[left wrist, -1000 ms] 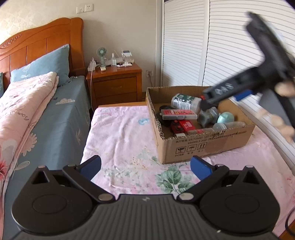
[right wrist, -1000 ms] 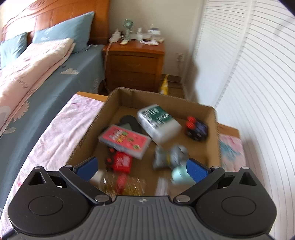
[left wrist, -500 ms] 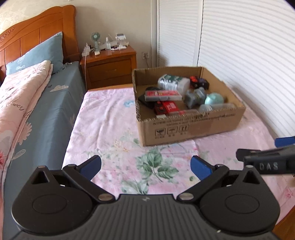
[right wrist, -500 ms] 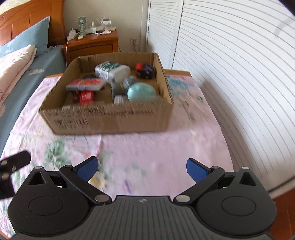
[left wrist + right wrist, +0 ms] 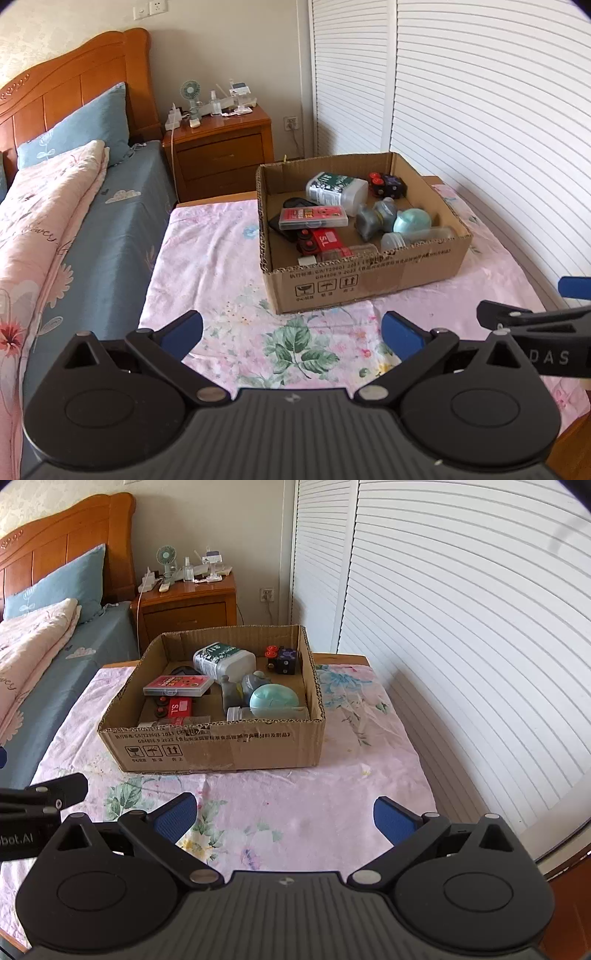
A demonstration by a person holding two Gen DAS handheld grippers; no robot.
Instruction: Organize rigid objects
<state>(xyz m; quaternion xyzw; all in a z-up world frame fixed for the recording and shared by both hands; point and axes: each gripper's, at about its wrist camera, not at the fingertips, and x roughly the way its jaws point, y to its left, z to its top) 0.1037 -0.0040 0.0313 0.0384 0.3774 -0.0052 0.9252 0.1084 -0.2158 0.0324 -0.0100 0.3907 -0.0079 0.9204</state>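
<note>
Now, left to right:
Bed: my far left, blue sheet, pink quilt, blue pillow against the wooden headboard.
Nightstand: beside the bed, a small fan and clutter on top.
Left claw: my fingers spread wide, nothing between them, hovering over the floral cloth on the worktop.
Box: open cardboard, sitting on the cloth ahead of both my claws, well apart from them.
Box contents: red case at left atop a black item, red pack below it, white jar lying at the back, dark cube in the back right corner, grey object mid, teal egg beside it, clear bottle along the front wall.
Right claw: also wide, holding nothing, over the cloth near the front edge.
Doors: white louvred, my right.
</note>
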